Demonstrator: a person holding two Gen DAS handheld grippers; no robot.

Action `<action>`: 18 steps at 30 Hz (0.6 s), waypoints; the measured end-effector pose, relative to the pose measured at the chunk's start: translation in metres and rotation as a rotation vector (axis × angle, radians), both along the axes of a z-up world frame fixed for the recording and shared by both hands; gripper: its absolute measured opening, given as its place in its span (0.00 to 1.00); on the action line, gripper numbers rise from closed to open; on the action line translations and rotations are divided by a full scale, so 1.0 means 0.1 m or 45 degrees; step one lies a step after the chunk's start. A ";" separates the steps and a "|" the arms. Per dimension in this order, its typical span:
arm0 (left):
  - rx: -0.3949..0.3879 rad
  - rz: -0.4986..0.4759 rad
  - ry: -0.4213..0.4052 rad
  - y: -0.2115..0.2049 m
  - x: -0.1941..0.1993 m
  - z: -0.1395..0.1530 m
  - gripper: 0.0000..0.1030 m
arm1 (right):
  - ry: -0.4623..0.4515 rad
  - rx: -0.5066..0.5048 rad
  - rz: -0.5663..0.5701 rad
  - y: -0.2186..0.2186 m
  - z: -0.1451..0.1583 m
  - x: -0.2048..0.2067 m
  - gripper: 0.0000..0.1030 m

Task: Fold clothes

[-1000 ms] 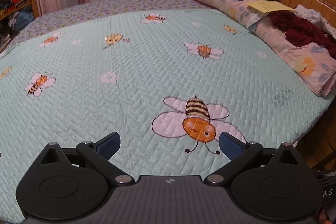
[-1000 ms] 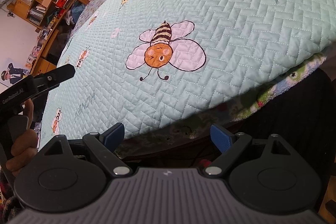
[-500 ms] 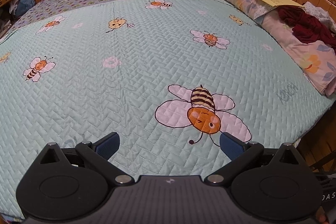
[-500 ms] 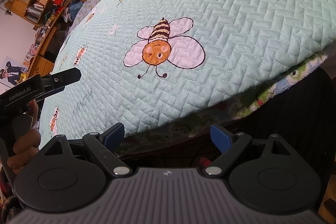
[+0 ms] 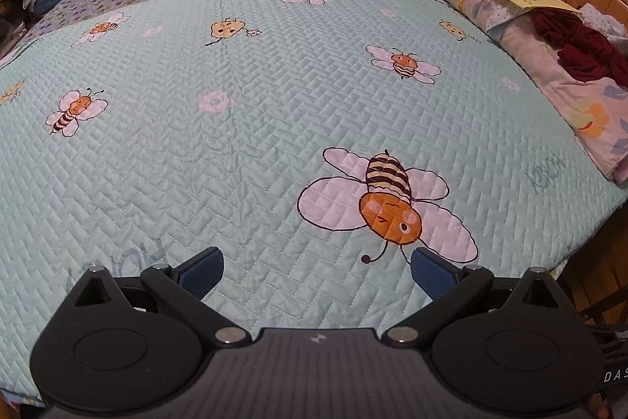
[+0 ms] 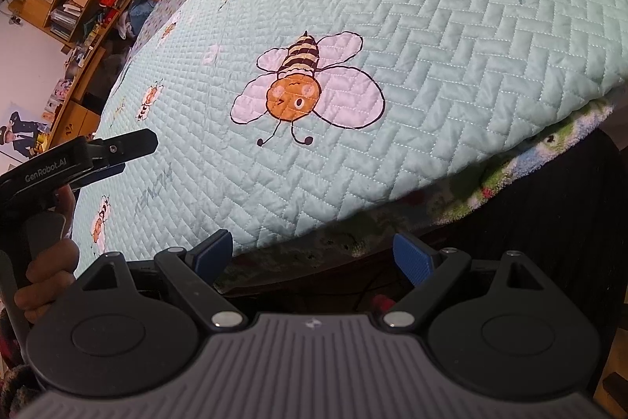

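Both hand-held grippers, left (image 5: 316, 271) and right (image 6: 312, 254), spread and empty over bare quilt (image 5: 255, 128); clothes (image 5: 581, 44) heaped far right by headboard, so reach there, pinch one garment's edge only, drag flat onto quilt.
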State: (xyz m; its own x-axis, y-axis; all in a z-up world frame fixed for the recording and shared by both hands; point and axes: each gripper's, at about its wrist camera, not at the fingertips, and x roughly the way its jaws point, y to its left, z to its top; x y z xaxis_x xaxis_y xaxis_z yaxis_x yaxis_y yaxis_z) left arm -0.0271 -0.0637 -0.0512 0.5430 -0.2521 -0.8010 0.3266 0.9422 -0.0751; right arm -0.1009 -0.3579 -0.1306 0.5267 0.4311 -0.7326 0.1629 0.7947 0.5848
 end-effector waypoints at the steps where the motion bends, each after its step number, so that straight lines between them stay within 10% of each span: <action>1: 0.002 0.005 0.000 0.00 0.00 0.00 0.99 | 0.001 -0.001 0.001 0.00 0.00 0.00 0.87; 18: 0.005 0.055 0.035 0.07 0.07 -0.04 0.98 | 0.006 -0.017 0.020 0.05 0.01 0.03 0.87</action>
State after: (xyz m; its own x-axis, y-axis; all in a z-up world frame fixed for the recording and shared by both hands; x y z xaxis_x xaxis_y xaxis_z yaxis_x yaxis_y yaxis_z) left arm -0.0200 -0.0564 -0.0556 0.5311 -0.2260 -0.8166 0.2835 0.9556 -0.0800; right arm -0.0979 -0.3533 -0.1296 0.5168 0.4292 -0.7407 0.1532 0.8049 0.5733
